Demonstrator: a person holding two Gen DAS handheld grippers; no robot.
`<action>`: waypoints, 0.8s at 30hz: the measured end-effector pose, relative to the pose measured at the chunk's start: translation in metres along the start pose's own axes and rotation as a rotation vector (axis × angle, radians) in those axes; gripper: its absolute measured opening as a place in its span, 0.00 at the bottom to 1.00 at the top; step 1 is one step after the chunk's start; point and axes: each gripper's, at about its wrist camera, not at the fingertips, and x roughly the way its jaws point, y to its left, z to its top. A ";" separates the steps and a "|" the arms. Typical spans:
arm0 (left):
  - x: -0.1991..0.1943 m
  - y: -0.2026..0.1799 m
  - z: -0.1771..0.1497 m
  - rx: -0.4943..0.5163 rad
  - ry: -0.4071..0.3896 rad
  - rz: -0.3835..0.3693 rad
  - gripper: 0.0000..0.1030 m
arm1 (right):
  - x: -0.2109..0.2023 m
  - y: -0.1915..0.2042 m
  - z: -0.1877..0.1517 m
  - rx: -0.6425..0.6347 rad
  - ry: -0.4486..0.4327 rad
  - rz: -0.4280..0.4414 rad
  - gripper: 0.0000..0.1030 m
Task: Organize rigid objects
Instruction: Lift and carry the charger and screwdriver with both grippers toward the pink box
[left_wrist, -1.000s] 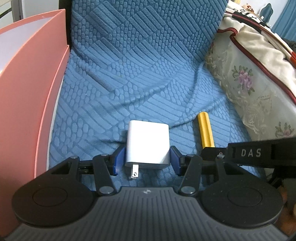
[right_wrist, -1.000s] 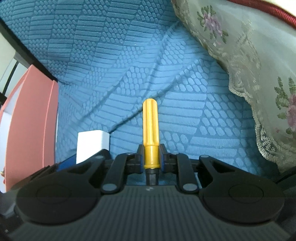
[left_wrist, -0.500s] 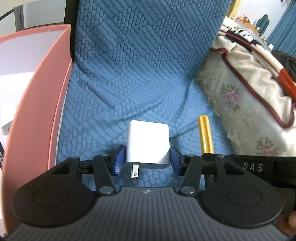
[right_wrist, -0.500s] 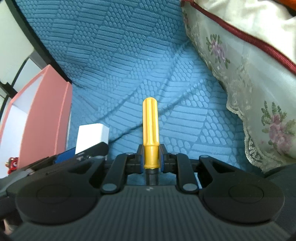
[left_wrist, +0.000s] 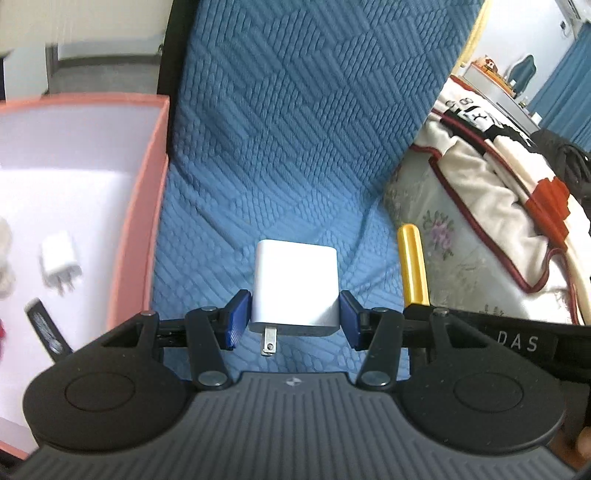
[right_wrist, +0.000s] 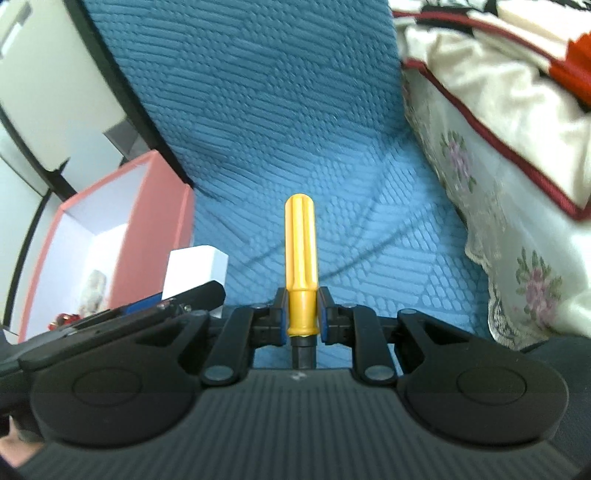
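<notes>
My left gripper (left_wrist: 294, 317) is shut on a white wall charger (left_wrist: 295, 282), its blue pads against both sides and its metal prongs pointing back toward the camera. My right gripper (right_wrist: 301, 314) is shut on a yellow screwdriver handle (right_wrist: 301, 251), whose rounded end points away and whose dark shaft end sits by the palm. Both are held above the blue quilted cover (left_wrist: 288, 140). The right wrist view shows the charger (right_wrist: 195, 267) to the left, and the left wrist view shows the handle (left_wrist: 413, 264) to the right.
A pink box (left_wrist: 146, 192) with a white inside stands at the left, holding a small white plug (left_wrist: 59, 262), a dark flat item (left_wrist: 46, 328) and something red. A floral lace-edged cloth (right_wrist: 491, 206) and a cream blanket with red trim (left_wrist: 491, 206) lie at the right.
Both grippers have risen with their objects; the blue cover looks farther below. The pink box's inside has come into view at the left. Neither grip has changed.
</notes>
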 end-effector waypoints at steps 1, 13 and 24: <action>-0.007 0.000 0.004 0.005 -0.008 0.004 0.56 | -0.004 0.005 0.002 -0.006 -0.007 0.008 0.19; -0.091 0.026 0.064 -0.028 -0.123 0.027 0.56 | -0.053 0.073 0.045 -0.102 -0.096 0.100 0.19; -0.145 0.081 0.089 -0.067 -0.199 0.093 0.56 | -0.056 0.144 0.062 -0.190 -0.120 0.190 0.19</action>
